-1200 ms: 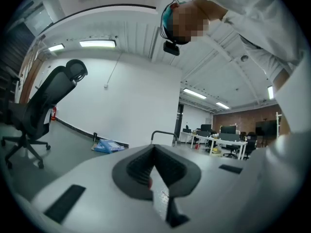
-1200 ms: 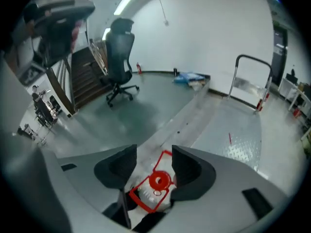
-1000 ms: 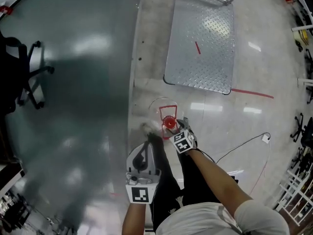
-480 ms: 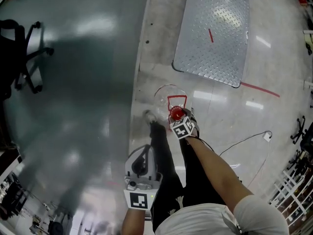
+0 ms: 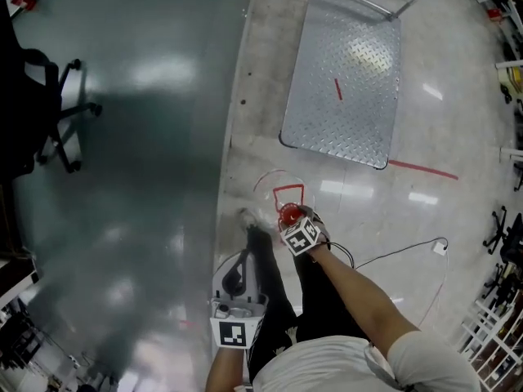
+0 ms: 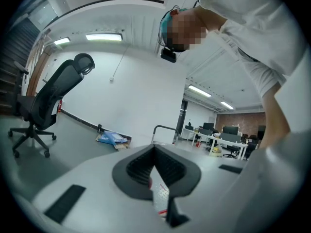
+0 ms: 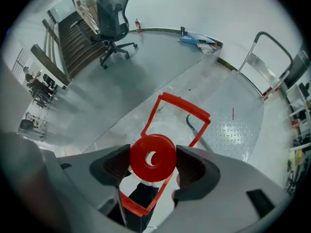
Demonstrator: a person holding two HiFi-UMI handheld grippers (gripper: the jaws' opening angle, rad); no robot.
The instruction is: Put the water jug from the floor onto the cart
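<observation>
The head view's top edge cuts off the handle (image 5: pixel 368 5) of the cart (image 5: pixel 343 88); its left edge cuts off the office chair (image 5: pixel 20 104). The clear body of the water jug (image 5: pixel 270 186) is barely traceable, and the right gripper (image 5: pixel 290 217), jaws opening around the red cap (image 7: pixel 153 158), hides its neck. In the left gripper view, the left gripper (image 6: pixel 155 148) masks most of the cart.

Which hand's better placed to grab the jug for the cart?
Right. The right tongs are opening astride the red cap of the jug; the left tongs are shut, away from it.
</observation>
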